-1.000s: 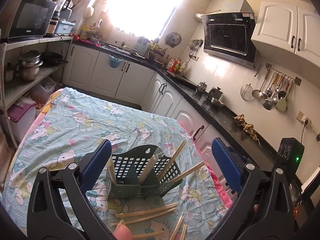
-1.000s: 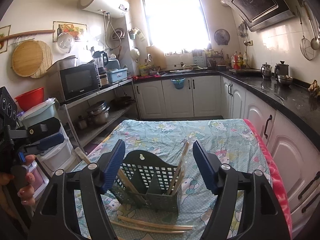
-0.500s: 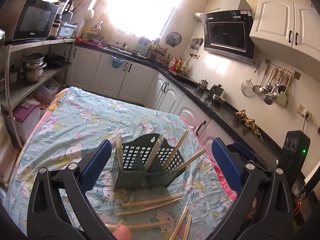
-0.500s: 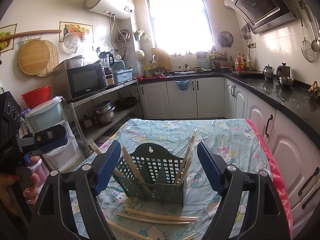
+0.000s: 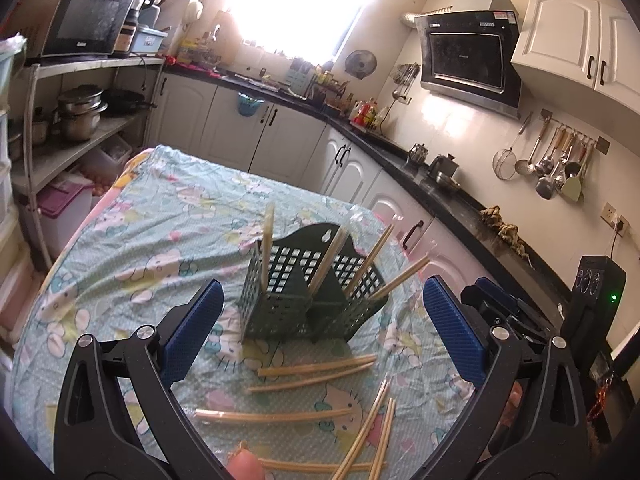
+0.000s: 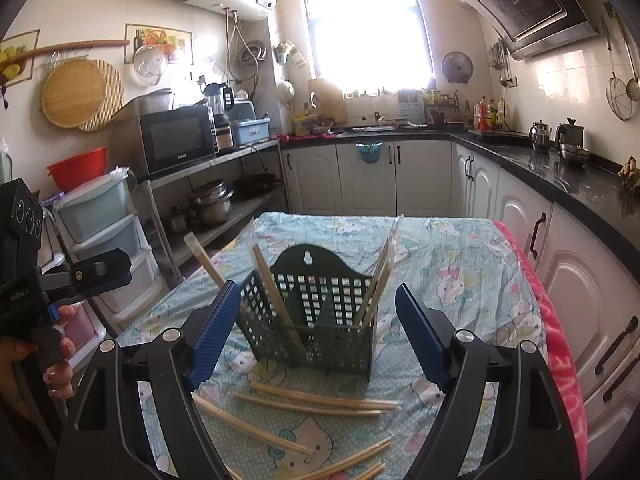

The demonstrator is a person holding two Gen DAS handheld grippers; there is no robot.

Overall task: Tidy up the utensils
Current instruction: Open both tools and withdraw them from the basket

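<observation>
A dark green slotted utensil holder point(image 5: 310, 296) point(image 6: 316, 312) stands on the table with several wrapped chopstick pairs leaning in its compartments. More wrapped chopsticks point(image 5: 316, 370) point(image 6: 320, 398) lie loose on the cloth in front of it. My left gripper point(image 5: 320, 336) is open and empty, above the loose chopsticks and short of the holder. My right gripper point(image 6: 316, 340) is open and empty, also in front of the holder. The left gripper's body point(image 6: 52, 284) shows at the left edge of the right wrist view.
The table carries a light blue cartoon-print cloth point(image 5: 160, 220) point(image 6: 460, 264). A shelf rack with pots and a microwave point(image 6: 176, 144) stands to the left. Dark counters over white cabinets point(image 6: 560, 184) run along the right and back.
Both grippers have drawn back and up from the holder, so more loose chopsticks show in front of it. Both stay open and empty.
</observation>
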